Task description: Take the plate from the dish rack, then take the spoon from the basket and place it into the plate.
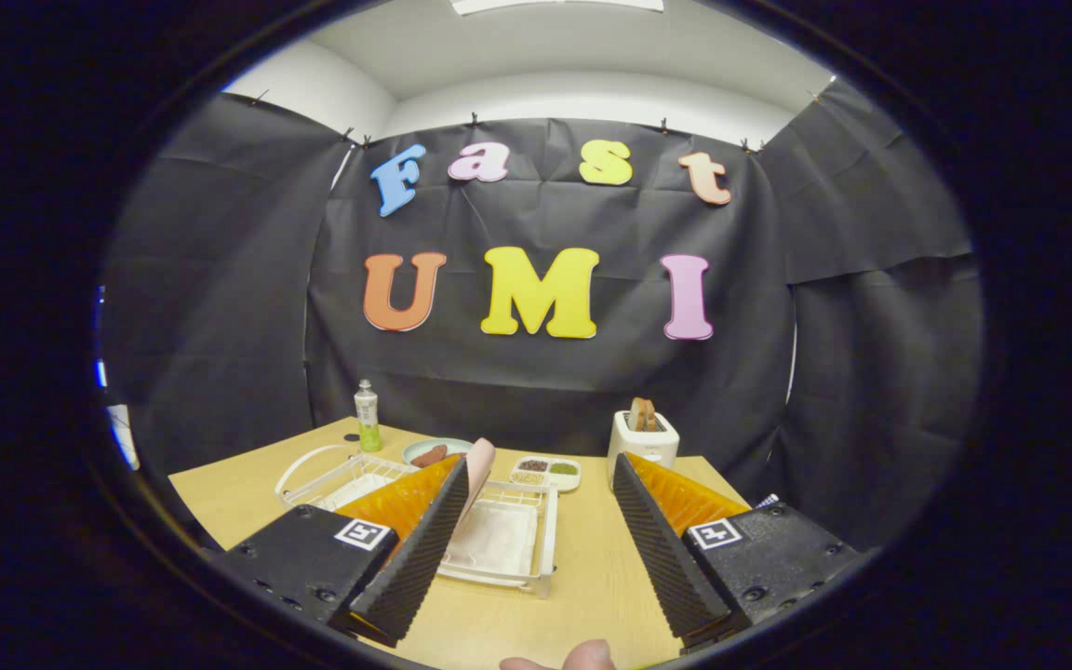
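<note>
My gripper [536, 549] is spread wide with nothing between the fingers. Just ahead at 11 o'clock the pink plate [478, 473] stands on edge in the white dish rack [508, 544]. I reckon it's stiff, light and a bit slick, so I'd pinch the top rim; the basket [336, 479] sits beyond at 10.

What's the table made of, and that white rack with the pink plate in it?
The table looks like pale wood or wood-look laminate, smooth and matte. The rack seems white plastic or coated wire: thin bars, slight sheen. The plate looks like smooth pink plastic, perhaps. The gripper is open.
</note>
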Action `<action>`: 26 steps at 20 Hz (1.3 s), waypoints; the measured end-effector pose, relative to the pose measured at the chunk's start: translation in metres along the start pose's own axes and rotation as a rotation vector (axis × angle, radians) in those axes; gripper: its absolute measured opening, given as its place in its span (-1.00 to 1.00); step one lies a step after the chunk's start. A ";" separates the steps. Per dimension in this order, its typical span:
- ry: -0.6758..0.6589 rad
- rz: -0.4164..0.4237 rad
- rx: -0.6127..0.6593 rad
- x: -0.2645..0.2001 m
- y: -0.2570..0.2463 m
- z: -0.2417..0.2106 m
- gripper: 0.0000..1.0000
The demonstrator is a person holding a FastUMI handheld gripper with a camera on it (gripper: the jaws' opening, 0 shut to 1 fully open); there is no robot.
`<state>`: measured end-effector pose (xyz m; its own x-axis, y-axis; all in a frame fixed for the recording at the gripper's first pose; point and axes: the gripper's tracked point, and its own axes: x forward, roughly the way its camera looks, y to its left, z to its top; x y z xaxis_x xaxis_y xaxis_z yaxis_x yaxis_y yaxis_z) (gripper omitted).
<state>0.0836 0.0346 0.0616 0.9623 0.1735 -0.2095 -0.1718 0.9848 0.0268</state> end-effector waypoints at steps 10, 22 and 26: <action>0.297 0.077 -0.033 0.098 0.040 0.040 1.00; 0.731 0.027 0.095 0.200 0.065 -0.052 1.00; 0.818 0.013 0.126 0.211 0.072 -0.076 0.97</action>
<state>0.2583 0.1412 -0.0554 0.4948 0.1704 -0.8521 -0.1100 0.9850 0.1331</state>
